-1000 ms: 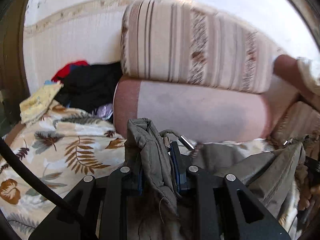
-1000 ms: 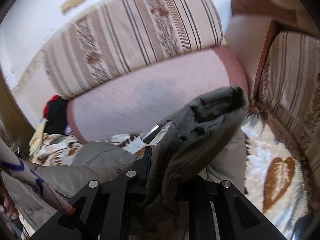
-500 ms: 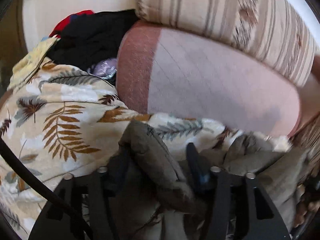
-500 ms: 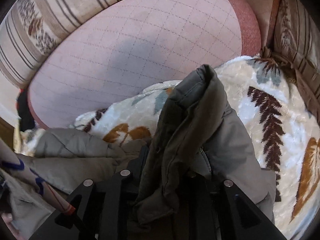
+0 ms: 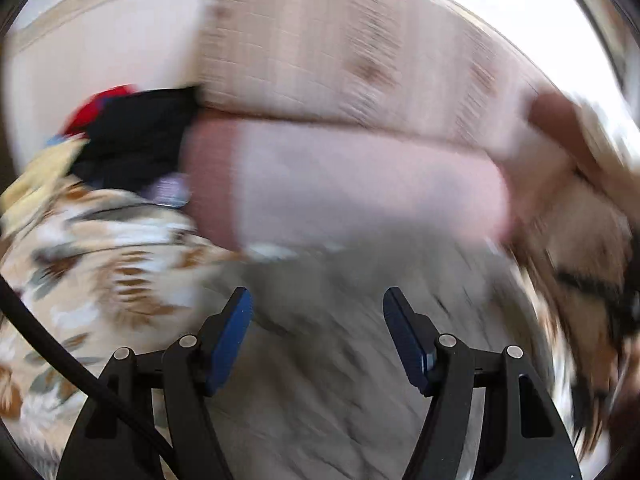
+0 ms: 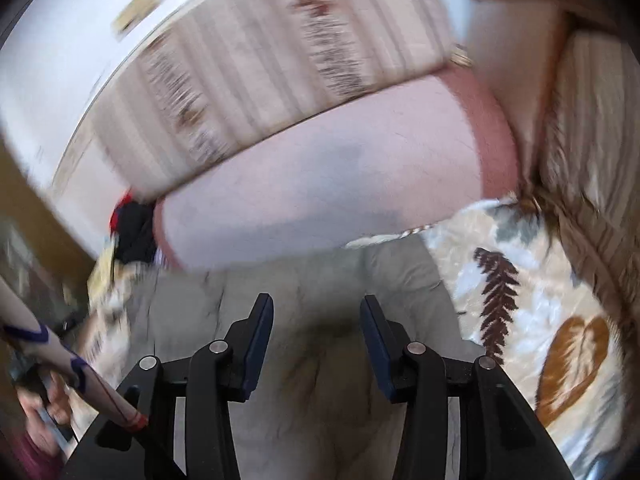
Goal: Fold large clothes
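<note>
Lying under both grippers, unlabelled grey garment (image 6: 320, 304)

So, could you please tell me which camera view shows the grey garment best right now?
The right wrist view: the grey garment lies flat ahead of the open fingers, only mildly blurred, its right edge clear against the leaf-print blanket. The left wrist view shows the same cloth, but heavily smeared by motion, with its edges hard to trace.

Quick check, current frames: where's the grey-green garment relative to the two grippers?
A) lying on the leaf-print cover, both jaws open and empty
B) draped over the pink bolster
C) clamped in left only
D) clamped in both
A: the grey-green garment lies flat on the leaf-print cover; the left gripper and right gripper have just opened, nothing between the pads.
</note>
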`<action>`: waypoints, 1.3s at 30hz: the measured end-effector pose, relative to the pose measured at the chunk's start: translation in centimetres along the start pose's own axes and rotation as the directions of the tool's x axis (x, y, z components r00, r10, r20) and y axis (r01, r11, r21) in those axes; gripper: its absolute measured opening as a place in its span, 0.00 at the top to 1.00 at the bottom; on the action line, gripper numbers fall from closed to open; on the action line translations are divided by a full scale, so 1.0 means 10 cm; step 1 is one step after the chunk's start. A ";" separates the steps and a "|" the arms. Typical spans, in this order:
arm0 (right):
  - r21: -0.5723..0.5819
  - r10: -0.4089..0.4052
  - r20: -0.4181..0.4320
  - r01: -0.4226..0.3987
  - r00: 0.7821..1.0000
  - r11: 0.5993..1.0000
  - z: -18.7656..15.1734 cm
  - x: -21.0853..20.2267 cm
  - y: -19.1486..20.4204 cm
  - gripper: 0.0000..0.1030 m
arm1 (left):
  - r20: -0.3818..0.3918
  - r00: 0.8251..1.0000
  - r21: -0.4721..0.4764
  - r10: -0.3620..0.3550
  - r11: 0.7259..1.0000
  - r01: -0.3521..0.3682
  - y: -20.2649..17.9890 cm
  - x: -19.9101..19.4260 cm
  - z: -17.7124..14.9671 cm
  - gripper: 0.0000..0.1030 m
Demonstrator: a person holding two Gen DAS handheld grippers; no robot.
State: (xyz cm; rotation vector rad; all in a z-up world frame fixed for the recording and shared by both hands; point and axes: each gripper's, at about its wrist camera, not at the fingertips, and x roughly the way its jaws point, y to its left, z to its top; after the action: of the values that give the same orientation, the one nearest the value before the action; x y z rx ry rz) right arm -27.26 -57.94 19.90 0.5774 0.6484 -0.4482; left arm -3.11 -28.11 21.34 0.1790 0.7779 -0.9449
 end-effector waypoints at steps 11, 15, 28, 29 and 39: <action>-0.273 -0.242 -0.189 0.186 0.952 0.944 -0.72 1.18 0.45 0.44 | -0.266 0.956 0.006 0.126 0.992 -0.129 -0.41 1.44 -0.24 0.21; -0.167 -0.181 -0.215 0.146 0.960 0.975 -0.63 1.18 0.29 0.43 | -0.232 0.970 -0.060 0.068 0.995 -0.084 -0.37 1.20 -0.24 0.25; -0.048 -0.223 0.017 0.224 0.975 0.973 -1.62 -0.69 -0.21 0.62 | -0.060 0.968 -0.192 0.245 0.949 -0.252 0.15 -0.48 -1.55 0.26; -0.009 -0.228 0.024 0.228 0.973 0.974 -1.66 -0.74 -0.26 0.67 | -0.042 0.963 -0.223 0.266 0.937 -0.269 0.19 -0.51 -1.63 0.26; 0.108 -0.251 -0.066 0.257 0.966 0.961 -1.83 -0.21 -0.40 0.68 | -0.083 0.942 -0.251 0.325 0.908 -0.336 0.34 -0.13 -1.77 0.24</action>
State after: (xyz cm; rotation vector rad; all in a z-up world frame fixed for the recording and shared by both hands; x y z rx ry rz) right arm -38.83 -49.05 7.92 0.6193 0.7535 -0.7170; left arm -10.08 -17.07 8.85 0.0935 0.8696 -0.5113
